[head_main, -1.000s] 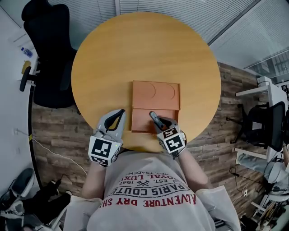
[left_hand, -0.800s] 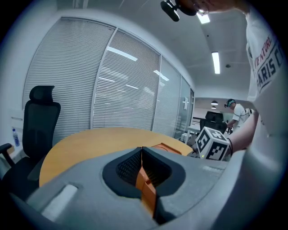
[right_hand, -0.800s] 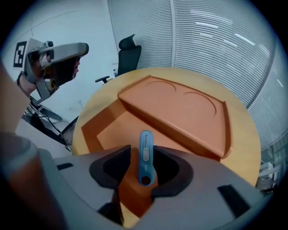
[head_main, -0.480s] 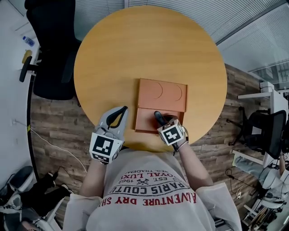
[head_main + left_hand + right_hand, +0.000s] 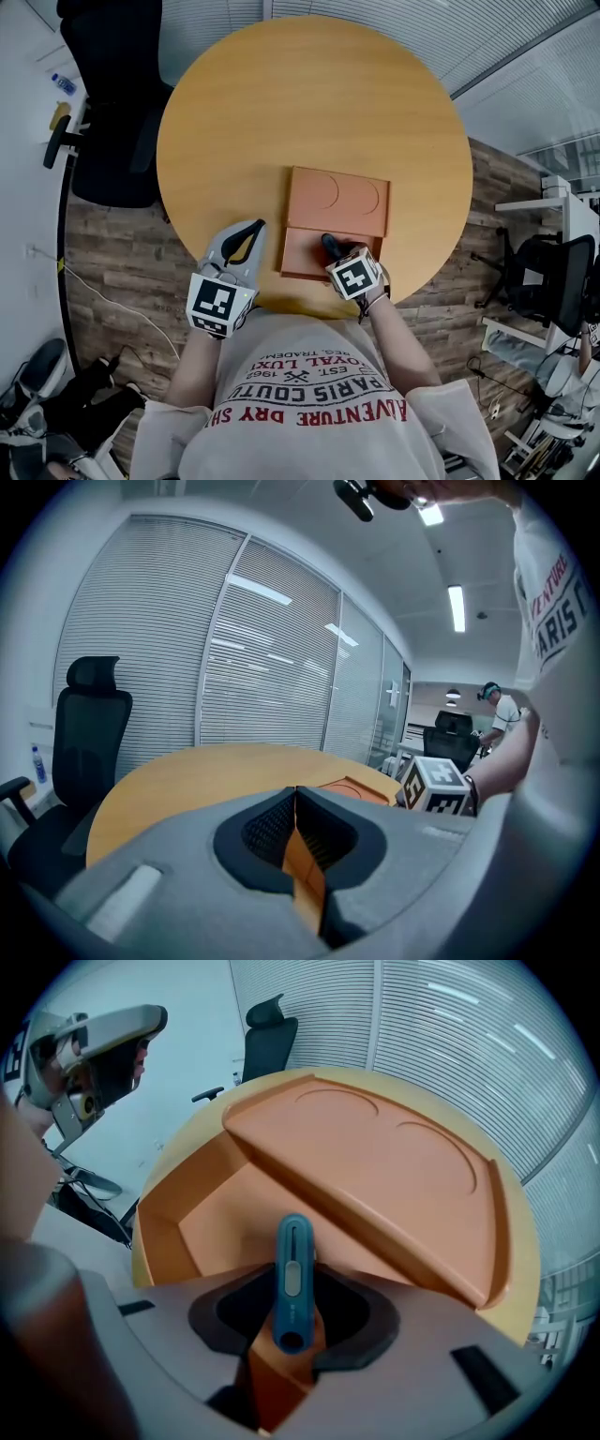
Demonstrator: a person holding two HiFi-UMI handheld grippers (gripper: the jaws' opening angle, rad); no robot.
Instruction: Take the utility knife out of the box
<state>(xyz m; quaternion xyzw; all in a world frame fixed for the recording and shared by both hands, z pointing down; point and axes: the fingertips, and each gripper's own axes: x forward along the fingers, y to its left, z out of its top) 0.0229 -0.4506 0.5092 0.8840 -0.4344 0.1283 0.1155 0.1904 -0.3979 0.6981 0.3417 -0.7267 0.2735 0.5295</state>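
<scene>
An orange box (image 5: pixel 298 255) sits open at the near side of the round wooden table (image 5: pixel 281 112), its lid (image 5: pixel 337 202) folded back flat. My right gripper (image 5: pixel 330 247) points steeply down into the tray (image 5: pixel 169 1218). A blue utility knife (image 5: pixel 293 1241) stands between its jaws. The jaws are closing and their tips lie against the knife's sides. My left gripper (image 5: pixel 251 228) hovers over the table edge left of the box, shut and holding nothing. In the left gripper view its pads (image 5: pixel 272 827) meet, and the box (image 5: pixel 352 787) shows beyond them.
A black office chair (image 5: pixel 112 103) stands at the table's far left. Another chair (image 5: pixel 548 267) and white shelving (image 5: pixel 562 202) are on the right. The person's shirt (image 5: pixel 309 394) fills the near edge of the head view. Blinds (image 5: pixel 244 658) run along the room's far wall.
My right gripper has tipped more steeply downward and sunk a little into the tray. The left gripper has barely shifted.
</scene>
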